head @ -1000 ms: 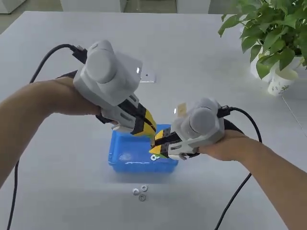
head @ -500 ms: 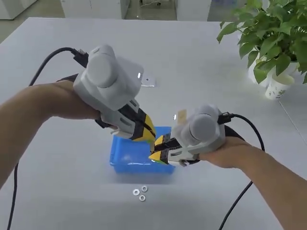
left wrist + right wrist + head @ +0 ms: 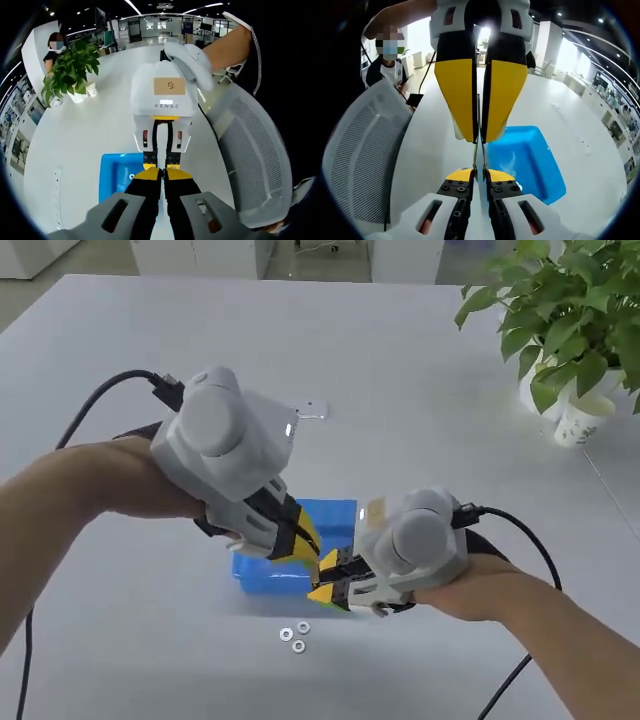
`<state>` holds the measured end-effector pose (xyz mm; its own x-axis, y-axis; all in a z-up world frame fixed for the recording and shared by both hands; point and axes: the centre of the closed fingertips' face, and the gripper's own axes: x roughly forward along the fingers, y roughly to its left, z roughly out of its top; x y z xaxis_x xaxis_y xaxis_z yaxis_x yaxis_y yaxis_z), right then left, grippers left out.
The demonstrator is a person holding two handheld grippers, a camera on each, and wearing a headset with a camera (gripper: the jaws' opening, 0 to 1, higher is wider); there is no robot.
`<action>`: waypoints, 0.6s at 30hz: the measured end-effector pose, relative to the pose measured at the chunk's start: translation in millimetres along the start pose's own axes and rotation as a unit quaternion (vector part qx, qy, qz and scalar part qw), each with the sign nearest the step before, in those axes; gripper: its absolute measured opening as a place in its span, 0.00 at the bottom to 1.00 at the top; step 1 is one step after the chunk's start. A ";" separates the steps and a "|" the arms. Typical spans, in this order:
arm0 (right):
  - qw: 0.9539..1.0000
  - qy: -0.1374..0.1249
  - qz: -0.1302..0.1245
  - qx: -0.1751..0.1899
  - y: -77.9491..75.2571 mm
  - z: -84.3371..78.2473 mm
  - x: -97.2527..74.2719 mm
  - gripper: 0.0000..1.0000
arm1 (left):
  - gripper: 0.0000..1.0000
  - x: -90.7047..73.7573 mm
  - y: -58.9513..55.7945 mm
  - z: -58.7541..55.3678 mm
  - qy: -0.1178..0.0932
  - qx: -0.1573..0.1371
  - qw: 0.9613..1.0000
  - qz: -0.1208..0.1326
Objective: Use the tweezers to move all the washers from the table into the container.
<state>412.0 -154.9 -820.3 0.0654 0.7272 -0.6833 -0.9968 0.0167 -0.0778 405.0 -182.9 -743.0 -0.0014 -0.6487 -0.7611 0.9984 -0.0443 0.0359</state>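
At the near edge of the blue container [image 3: 338, 517]: tweezers [image 3: 480, 150] pinched from both ends

Left gripper [image 3: 305, 545] and right gripper [image 3: 322, 585] meet tip to tip. Both sets of jaws look clenched on the tweezers, a thin metal strip seen edge-on in the right gripper view. Three washers [image 3: 295, 637] lie clustered on the table [image 3: 430, 390], just in front of the container and not touching it. They are small flat silvery rings with centre holes. Likely light, rigid and slick, and they sit flush to the surface, so hard to lift. Best hold: one tweezer tip through the hole, nipping the rim.
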 end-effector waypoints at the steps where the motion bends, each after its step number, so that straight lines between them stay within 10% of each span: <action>1: 1.000 0.000 0.002 0.001 1.9 -0.7 1.0 0.12 | 0.06 0.9 -1.6 -0.8 0.000 -0.001 1.000 -0.001; 18: 1.000 0.004 0.022 0.001 26.6 -8.0 18.9 0.12 | 0.06 11.7 -22.2 -16.7 0.003 -0.016 1.000 -0.011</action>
<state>387.1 -146.3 -841.0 0.0217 0.7217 -0.6918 -0.9989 -0.0136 -0.0455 383.8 -176.8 -763.5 -0.0238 -0.6432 -0.7653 0.9994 -0.0346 -0.0020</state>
